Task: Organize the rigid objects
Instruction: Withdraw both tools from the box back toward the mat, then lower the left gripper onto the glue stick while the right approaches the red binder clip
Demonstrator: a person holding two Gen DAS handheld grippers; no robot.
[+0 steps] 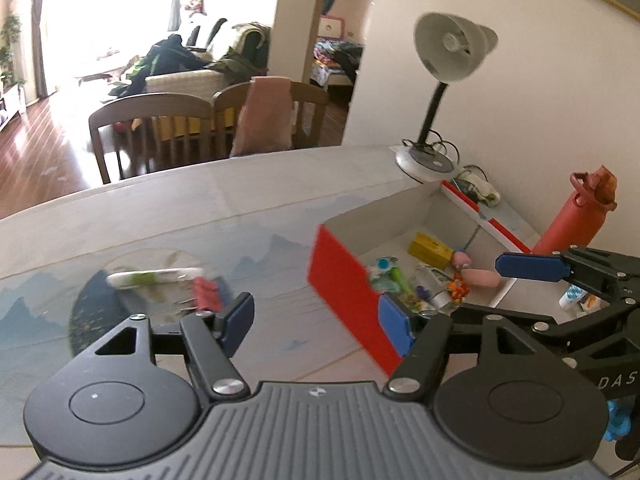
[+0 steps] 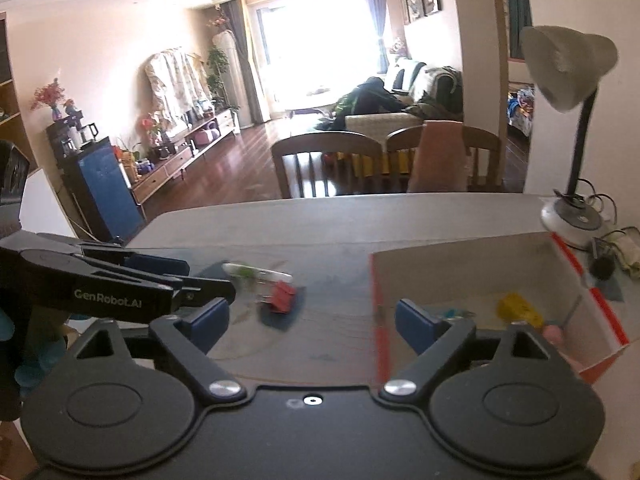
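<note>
A red-sided cardboard box (image 1: 340,276) stands on the table at the right and holds a yellow block (image 1: 430,249), a pink item (image 1: 478,274) and several small toys. It also shows in the right wrist view (image 2: 380,320). A white-green tube (image 1: 154,278) and a red binder clip (image 1: 206,294) lie on the table left of the box, also seen in the right wrist view as tube (image 2: 256,272) and clip (image 2: 280,298). My left gripper (image 1: 316,316) is open and empty above the table. My right gripper (image 2: 312,322) is open and empty beside the box's near corner.
A desk lamp (image 1: 430,156) stands at the table's far right corner. A red water bottle (image 1: 576,220) stands behind the box by the wall. Wooden chairs (image 1: 160,132) stand along the far edge. The tablecloth (image 1: 200,216) has a blue mountain print.
</note>
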